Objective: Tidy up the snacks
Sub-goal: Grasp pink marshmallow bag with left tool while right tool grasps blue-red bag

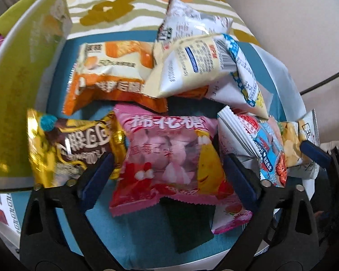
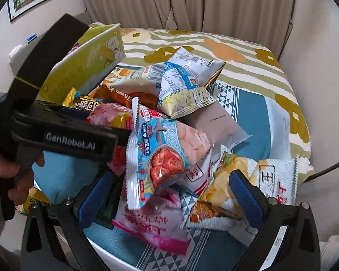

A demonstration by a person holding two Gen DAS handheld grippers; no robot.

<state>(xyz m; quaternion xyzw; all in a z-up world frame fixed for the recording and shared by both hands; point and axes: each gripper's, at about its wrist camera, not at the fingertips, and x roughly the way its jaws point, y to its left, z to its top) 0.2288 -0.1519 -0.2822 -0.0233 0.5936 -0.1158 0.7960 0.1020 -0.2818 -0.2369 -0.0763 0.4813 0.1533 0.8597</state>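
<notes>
A: Where the teal cloth (image 2: 250, 110) ends at the right, the striped flower blanket (image 2: 248, 67) goes on to the edge of the bed, and this side has free surface. At the left the green box (image 1: 13, 94) stands very near the pile, so there is little room there.

B: And the snacks themselves?

A: They lie in one heap, overlapping each other. The pink marshmallow bag (image 1: 169, 158) is in front, puffy, with red and yellow print. Behind it lies the orange bag (image 1: 106, 79), and the cream bag (image 1: 192, 67) leans on the orange one. At the left is the gold and brown bag (image 1: 68, 149), touching the green box.

B: Where is the left gripper (image 1: 167, 176)?

A: Its blue pads stand wide apart, one on each side of the marshmallow bag. The bag is between them, but I cannot tell if a pad touches it.

B: And the right gripper (image 2: 169, 198)?

A: Also wide, holding nothing. Between its pads I see the blue shrimp bag (image 2: 164, 153), which lies tilted on other packets, and under it a pink and white bag (image 2: 151, 225). The right pad is in front of the potato chip bag (image 2: 237, 180). In the right view the left gripper comes in from the left, just beside the shrimp bag.
</notes>
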